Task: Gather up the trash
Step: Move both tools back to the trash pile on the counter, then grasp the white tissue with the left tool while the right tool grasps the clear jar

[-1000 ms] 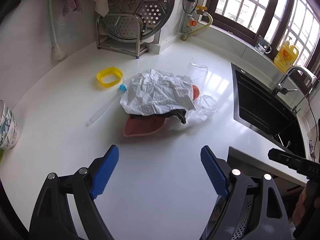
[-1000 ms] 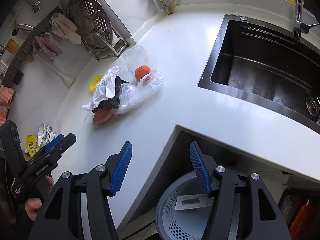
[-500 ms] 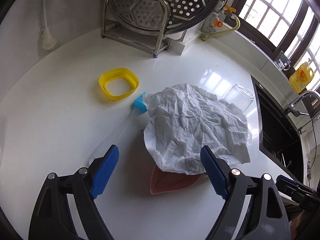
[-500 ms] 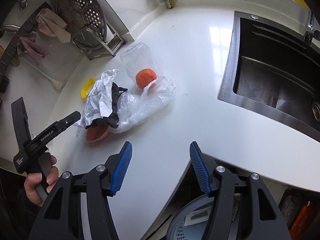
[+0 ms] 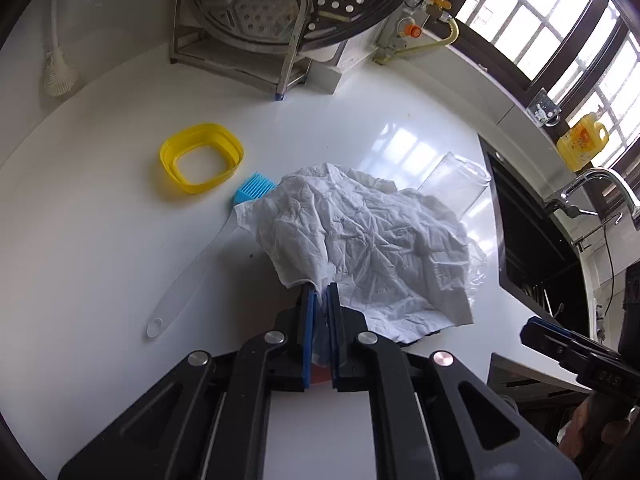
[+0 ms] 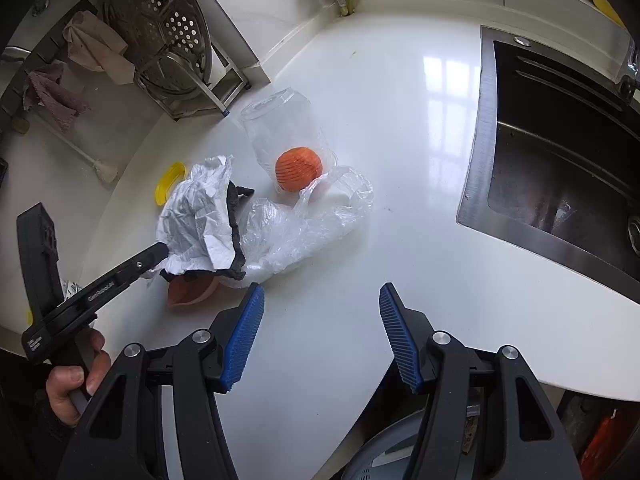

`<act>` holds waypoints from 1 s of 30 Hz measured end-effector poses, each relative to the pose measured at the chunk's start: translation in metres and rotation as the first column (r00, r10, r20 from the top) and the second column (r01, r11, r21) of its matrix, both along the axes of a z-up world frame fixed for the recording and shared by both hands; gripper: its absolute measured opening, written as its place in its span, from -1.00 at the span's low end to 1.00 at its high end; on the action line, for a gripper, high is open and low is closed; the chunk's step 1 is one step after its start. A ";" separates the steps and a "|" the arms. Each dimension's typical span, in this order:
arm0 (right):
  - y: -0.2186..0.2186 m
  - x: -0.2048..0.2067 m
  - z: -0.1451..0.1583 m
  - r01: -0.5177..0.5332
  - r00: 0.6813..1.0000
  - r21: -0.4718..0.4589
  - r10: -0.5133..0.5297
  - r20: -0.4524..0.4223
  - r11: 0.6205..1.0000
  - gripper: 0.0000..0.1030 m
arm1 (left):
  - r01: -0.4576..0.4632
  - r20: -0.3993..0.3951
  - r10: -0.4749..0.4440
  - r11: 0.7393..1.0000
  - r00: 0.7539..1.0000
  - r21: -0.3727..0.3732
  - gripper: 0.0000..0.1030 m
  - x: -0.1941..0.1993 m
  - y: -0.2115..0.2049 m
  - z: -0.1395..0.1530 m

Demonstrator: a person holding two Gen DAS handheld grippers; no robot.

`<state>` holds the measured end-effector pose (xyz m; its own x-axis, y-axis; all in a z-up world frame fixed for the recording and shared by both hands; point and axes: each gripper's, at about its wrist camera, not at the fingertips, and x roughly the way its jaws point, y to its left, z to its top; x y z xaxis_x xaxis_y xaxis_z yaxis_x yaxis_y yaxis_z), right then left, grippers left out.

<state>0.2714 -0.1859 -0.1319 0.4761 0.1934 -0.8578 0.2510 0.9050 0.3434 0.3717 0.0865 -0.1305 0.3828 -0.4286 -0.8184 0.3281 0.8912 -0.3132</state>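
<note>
A crumpled white paper (image 5: pixel 360 240) lies on top of a trash pile on the white counter (image 5: pixel 100 260). My left gripper (image 5: pixel 322 296) is shut on the paper's near edge. In the right wrist view the paper (image 6: pixel 196 212) is pinched by the left gripper (image 6: pixel 162 250); under it lie a black scrap (image 6: pixel 236 232), a pink piece (image 6: pixel 192 292), a clear plastic bag (image 6: pixel 304 224) and a clear jar (image 6: pixel 280 136) with an orange lid (image 6: pixel 298 170). My right gripper (image 6: pixel 320 328) is open and empty, above the counter just in front of the pile.
A yellow ring (image 5: pixel 200 158) and a blue silicone brush (image 5: pixel 252 192) lie left of the pile. A steamer rack (image 5: pixel 288 12) stands at the back. The black sink (image 6: pixel 560 152) is on the right. A grey bin (image 6: pixel 400 452) sits below the counter edge.
My left gripper moved forward to the pile and closed on the white paper's edge. My right gripper moved in over the counter towards the pile and stayed open.
</note>
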 end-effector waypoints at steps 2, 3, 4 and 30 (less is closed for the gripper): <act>0.001 0.003 0.000 0.001 1.000 0.001 -0.001 0.003 1.000 0.12 | -0.002 0.028 0.003 1.000 1.000 -0.014 -0.89 -0.004 0.005 0.011; 0.001 0.005 0.000 0.000 1.000 0.001 0.000 0.006 1.000 0.12 | -0.005 0.041 0.006 1.000 0.999 -0.016 -0.90 -0.006 0.009 0.017; 0.002 0.007 0.001 0.000 1.000 -0.001 0.000 0.010 1.000 0.12 | -0.008 0.052 0.009 1.000 0.999 -0.019 -0.90 -0.009 0.012 0.022; 0.023 0.047 0.001 -0.052 0.997 -0.017 0.053 0.052 0.998 0.18 | -0.046 -0.041 0.048 0.998 0.998 0.047 -0.90 -0.032 0.067 -0.004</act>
<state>0.3183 -0.1627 -0.1307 0.5099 0.2059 -0.8352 0.1850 0.9220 0.3402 0.3400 0.1537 -0.1343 0.3662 -0.3722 -0.8529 0.2726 0.9192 -0.2840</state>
